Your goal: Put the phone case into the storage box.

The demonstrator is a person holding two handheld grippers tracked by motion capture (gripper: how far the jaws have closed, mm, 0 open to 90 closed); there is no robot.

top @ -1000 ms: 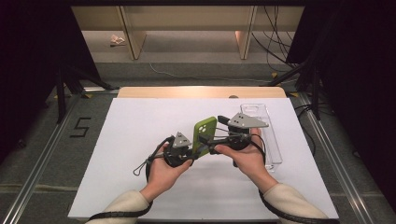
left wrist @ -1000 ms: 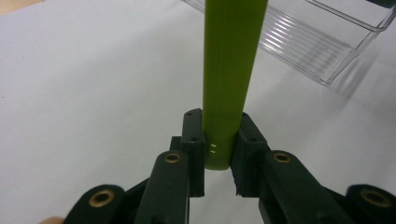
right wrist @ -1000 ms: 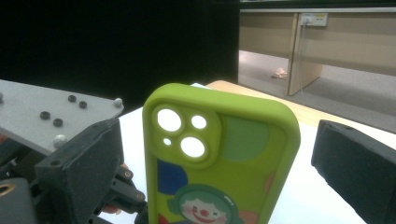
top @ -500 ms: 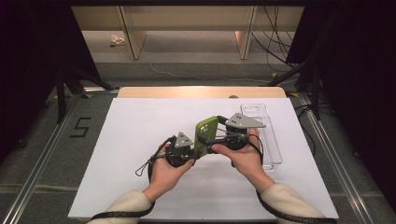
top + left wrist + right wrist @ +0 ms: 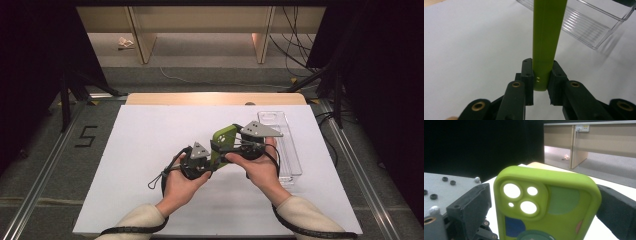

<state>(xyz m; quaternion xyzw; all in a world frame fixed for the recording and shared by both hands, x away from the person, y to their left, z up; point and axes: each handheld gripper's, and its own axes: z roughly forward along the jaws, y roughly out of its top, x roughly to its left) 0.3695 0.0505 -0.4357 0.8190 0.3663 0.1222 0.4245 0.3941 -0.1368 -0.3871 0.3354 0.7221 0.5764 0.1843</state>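
A lime-green phone case (image 5: 223, 142) is held up over the white table between both grippers. My left gripper (image 5: 212, 161) is shut on the thin lower edge of the case (image 5: 546, 37), its pads (image 5: 527, 72) pressing from both sides. My right gripper (image 5: 222, 146) comes in from the right and spans the width of the case (image 5: 546, 207). The case's camera cut-outs face that gripper's camera. Its black pads (image 5: 472, 206) sit against the two long edges. A hand holds each gripper from below.
A clear plastic tray (image 5: 295, 160) lies on the white table sheet (image 5: 150, 135) just right of the hands; it also lies beyond the case in the left gripper view as the tray (image 5: 594, 27). A wooden strip (image 5: 215, 98) borders the far table edge.
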